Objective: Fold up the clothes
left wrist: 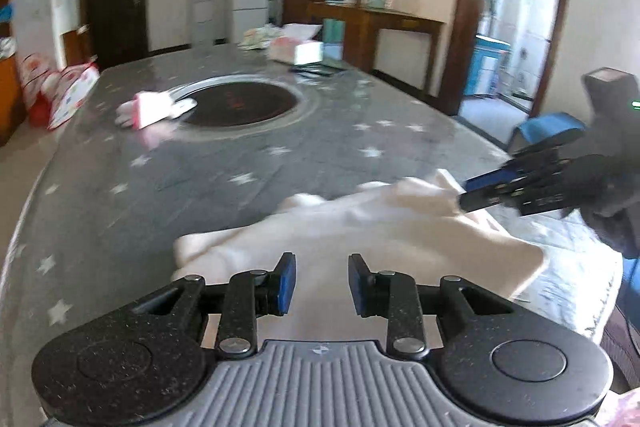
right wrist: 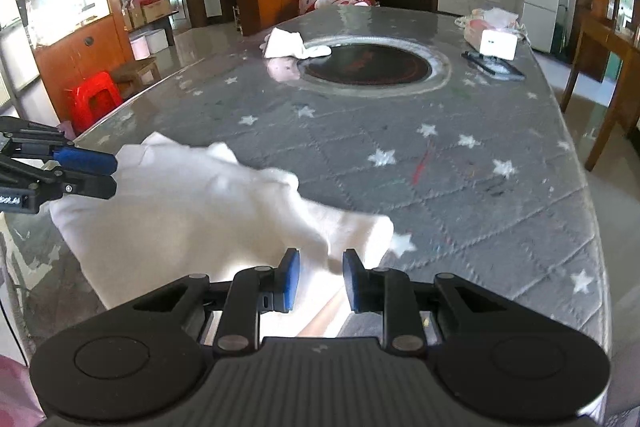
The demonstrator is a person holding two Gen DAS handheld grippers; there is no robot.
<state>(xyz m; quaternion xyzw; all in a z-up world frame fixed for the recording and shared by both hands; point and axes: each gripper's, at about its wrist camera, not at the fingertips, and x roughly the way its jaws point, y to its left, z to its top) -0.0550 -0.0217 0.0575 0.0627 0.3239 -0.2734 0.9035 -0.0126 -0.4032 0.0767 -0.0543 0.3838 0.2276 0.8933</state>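
Item: white garment (left wrist: 360, 227), one piece, lying crumpled on the grey star-patterned desk (left wrist: 200, 167), directly ahead of our left gripper (left wrist: 322, 285) and directly ahead of our right gripper (right wrist: 321, 281).

Handling, as we judge it: light, limp cloth, not fragile; it will sag and bunch when lifted. We would pinch it at edges or corners, one gripper at each end.

Orientation: its long axis runs across from one gripper to the other; which end is collar or hem we cannot tell.

Grippers: both stand at a narrow gap with nothing pinched; cloth lies below and beyond the pads, apart from them.
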